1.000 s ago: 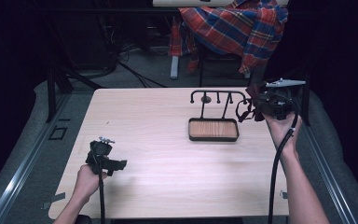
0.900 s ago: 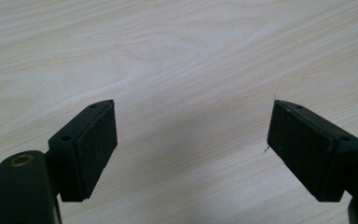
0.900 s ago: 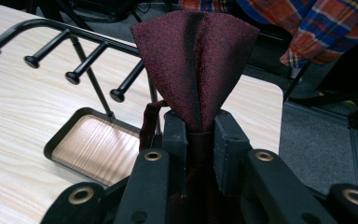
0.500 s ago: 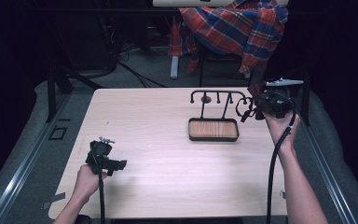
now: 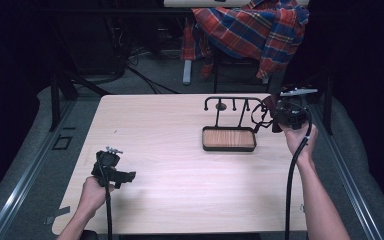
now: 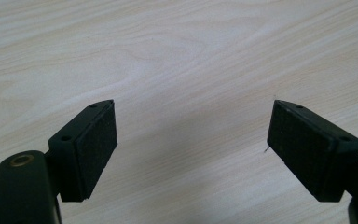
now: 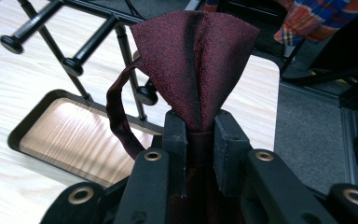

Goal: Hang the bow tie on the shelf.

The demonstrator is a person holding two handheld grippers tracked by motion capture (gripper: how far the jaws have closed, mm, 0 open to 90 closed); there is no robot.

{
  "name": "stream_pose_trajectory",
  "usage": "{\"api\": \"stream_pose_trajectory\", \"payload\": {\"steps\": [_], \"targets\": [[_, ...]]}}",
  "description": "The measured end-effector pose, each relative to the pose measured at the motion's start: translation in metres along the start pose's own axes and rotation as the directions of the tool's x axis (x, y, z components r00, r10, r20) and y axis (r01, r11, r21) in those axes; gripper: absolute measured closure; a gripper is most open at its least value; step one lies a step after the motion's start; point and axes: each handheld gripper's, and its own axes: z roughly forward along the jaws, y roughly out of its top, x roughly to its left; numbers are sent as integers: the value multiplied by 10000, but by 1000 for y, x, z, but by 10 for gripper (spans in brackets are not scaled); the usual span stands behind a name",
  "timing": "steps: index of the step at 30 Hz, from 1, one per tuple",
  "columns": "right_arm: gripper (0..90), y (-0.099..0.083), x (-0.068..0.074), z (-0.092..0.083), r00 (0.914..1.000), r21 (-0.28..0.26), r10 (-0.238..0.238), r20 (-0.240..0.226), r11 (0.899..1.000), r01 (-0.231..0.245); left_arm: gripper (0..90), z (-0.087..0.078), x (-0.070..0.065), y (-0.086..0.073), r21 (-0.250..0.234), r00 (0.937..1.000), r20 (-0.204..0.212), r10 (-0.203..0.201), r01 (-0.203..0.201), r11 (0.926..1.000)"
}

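Since a second ago my right gripper (image 5: 274,120) has sunk a little and edged closer to the black metal hanger rack with a wooden tray base (image 5: 228,138); my left gripper (image 5: 122,176) has stayed put. My right jaws are clamped tight on a dark red, finely patterned fabric necktie (image 7: 196,65), whose wide end fans up above the pads while a narrow strip loops down on one side (towards the rack's pegs in my right gripper view). The tie hangs just beside the rack's right end, near the far right edge of the pale wooden table (image 5: 180,165). My left jaws stand wide apart with nothing between them, over bare tabletop near the front left.
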Motion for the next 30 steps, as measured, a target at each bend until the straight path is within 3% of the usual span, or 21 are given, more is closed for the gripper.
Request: {"api": "stream_pose_trajectory", "payload": {"steps": [13, 30], "targets": [[770, -6, -4, 13, 9992, 311, 238, 311, 9992, -247, 160, 1, 0, 0, 27, 10000, -8, 3, -3, 10000], [770, -15, -8, 31, 9981, 791, 499, 363, 9955, -527, 159, 4, 0, 2, 93, 10000, -42, -5, 6, 10000]]}}
